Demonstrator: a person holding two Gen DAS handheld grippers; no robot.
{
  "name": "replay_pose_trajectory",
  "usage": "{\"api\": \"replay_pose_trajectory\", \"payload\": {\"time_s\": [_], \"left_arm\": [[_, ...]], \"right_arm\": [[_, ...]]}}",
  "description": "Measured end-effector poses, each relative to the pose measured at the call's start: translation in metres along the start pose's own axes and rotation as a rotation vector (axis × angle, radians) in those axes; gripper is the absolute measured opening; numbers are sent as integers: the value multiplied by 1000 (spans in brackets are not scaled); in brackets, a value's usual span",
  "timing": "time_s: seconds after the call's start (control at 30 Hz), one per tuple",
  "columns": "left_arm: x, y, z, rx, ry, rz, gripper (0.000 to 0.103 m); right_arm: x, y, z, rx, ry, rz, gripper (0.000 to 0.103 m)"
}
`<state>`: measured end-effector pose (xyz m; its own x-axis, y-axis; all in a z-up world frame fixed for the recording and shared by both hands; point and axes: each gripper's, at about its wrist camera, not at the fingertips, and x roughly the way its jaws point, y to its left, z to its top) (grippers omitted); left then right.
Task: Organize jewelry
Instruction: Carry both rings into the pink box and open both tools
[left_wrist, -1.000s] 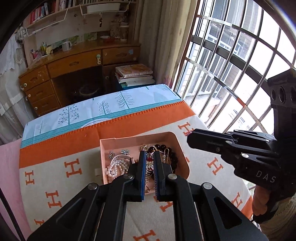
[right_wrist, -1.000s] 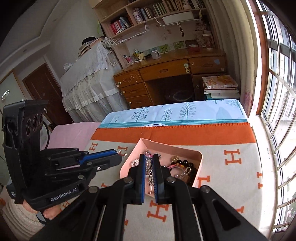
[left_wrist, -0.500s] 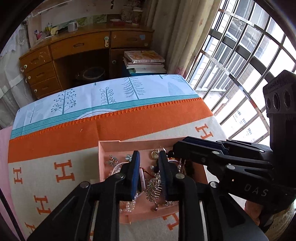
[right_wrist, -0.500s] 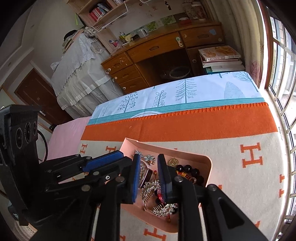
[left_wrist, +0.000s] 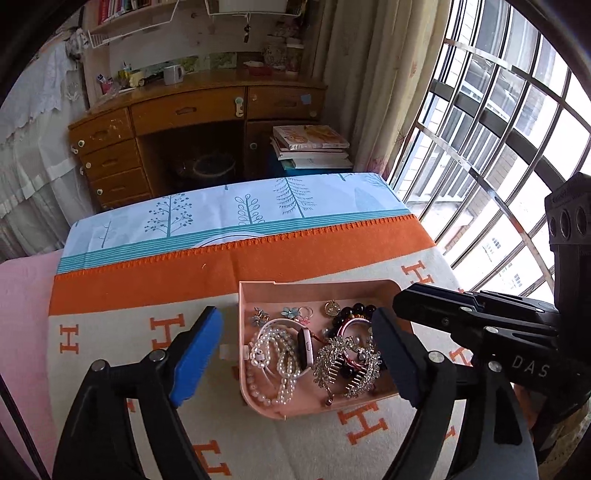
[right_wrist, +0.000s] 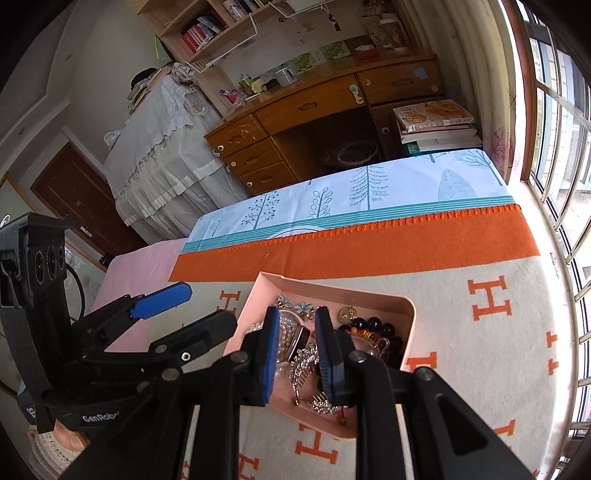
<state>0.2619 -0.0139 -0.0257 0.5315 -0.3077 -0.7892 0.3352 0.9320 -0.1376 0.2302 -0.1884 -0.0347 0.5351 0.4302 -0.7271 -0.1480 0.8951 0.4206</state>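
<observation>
An orange-and-cream blanket covers the bed; a pink tray of jewelry lies near its window-side edge.

Black grippers w/ silver screws, blue-padded fingers, "DAS"/"GenRobot" markings.

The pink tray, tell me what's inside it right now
Inside the pink tray: a pearl strand, two rhinestone hair combs, dark bead bracelet, small flower charms, a gold pendant. Pieces beneath the pile and behind the left gripper's right finger are hidden.

A tray of jewelry lies on the blanket, a desk behind.
</observation>
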Motion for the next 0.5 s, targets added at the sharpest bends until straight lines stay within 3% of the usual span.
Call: {"api": "replay_pose_trajectory", "payload": {"time_s": [0.27, 0.5], "left_arm": [[-43, -4, -29, -20, -30, 45, 101], [-72, -12, -76, -20, -68, 80, 102]], "right_arm": [[-37, 22, -26, -41, -39, -42, 20], [-61, 36, -70, -70, -61, -90, 31]]}}
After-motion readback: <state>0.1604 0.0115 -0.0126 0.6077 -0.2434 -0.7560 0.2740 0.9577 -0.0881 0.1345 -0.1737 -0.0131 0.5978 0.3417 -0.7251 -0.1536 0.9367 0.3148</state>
